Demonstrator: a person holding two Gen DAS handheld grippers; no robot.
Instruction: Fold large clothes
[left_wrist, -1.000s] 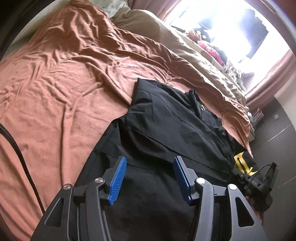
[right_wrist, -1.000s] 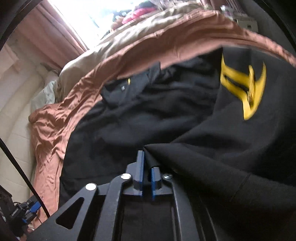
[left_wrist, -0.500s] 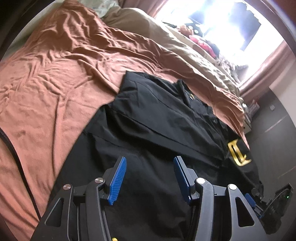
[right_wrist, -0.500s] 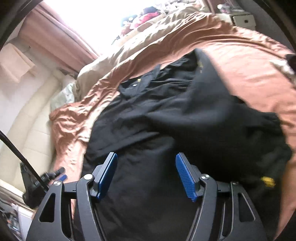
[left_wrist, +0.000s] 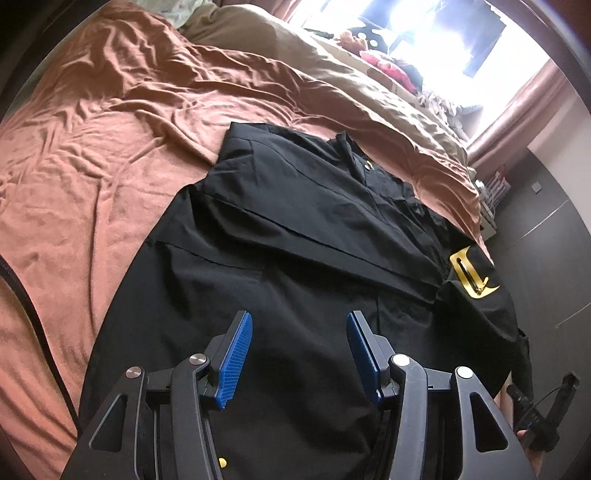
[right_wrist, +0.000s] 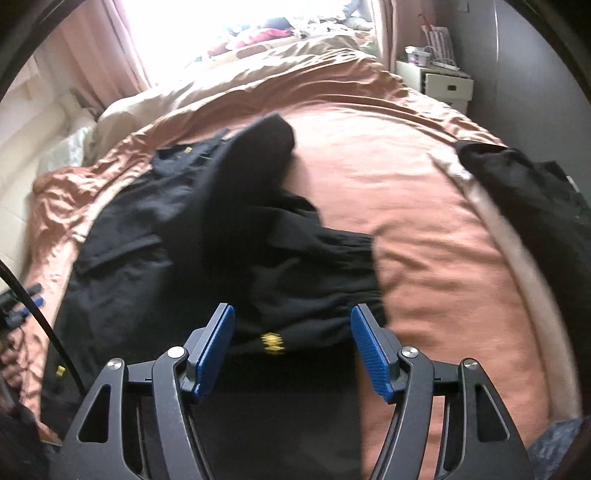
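Note:
A large black shirt (left_wrist: 295, 229) with a gold emblem (left_wrist: 471, 271) lies on the brown bedsheet (left_wrist: 92, 155), its sleeves folded over the body. My left gripper (left_wrist: 299, 354) hovers above the shirt's lower part, open, with nothing between its blue pads. In the right wrist view the same shirt (right_wrist: 177, 229) lies with a sleeve (right_wrist: 258, 155) flopped across it and small gold print (right_wrist: 272, 341) near the hem. My right gripper (right_wrist: 291, 347) hangs open above that hem, and no cloth sits between its jaws.
A beige duvet (left_wrist: 332, 74) is bunched along the far side under a bright window. Another dark garment (right_wrist: 532, 192) lies at the right bed edge. A white bedside cabinet (right_wrist: 443, 83) stands by the wall. A black cable (left_wrist: 37, 325) crosses the sheet at left.
My right gripper let go of the black sleeve, opened, and drew back toward the hem; the sleeve now rests on the shirt. My left gripper drifted a little sideways and stayed open.

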